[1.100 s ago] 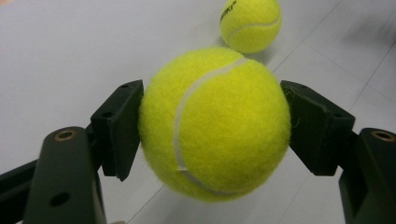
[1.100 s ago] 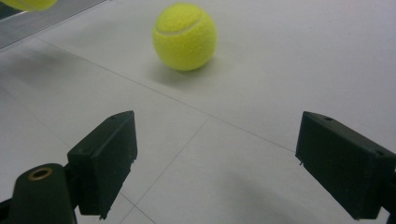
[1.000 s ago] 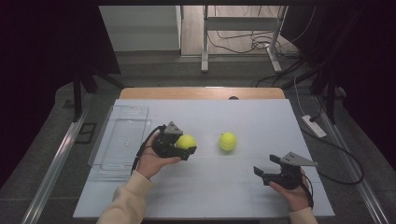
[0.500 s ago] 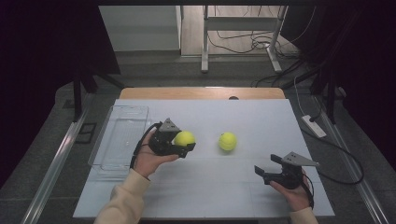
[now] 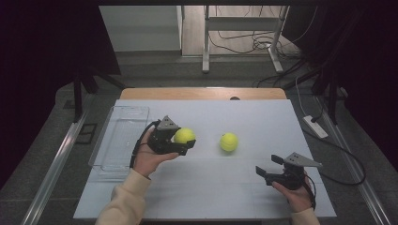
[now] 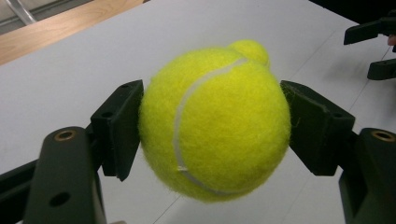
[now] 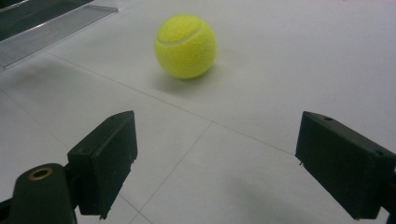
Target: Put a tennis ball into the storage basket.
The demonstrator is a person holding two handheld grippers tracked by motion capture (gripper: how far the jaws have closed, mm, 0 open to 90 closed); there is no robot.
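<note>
Lifted slightly toward the clear tray (image 5: 119, 136) at frame left, your left gripper (image 5: 180, 141) clamps 1 light, fuzzy, springy tennis ball (image 6: 212, 121) across its middle; your right gripper (image 5: 266, 168) waits wide open.

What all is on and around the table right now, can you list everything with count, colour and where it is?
held tennis ball: one, yellow-green, clamped between the left gripper's jaws, lifted off the table
loose tennis ball: one, yellow-green, lying on the table near the middle, ahead of the right gripper
tray: one, clear plastic, at the table's left edge
table: one, white top with a wooden far edge
power strip: one, white, on the floor to the right of the table
left gripper: one, black, shut on the held tennis ball
right gripper: one, black, jaws open, low at the table's near right
</note>
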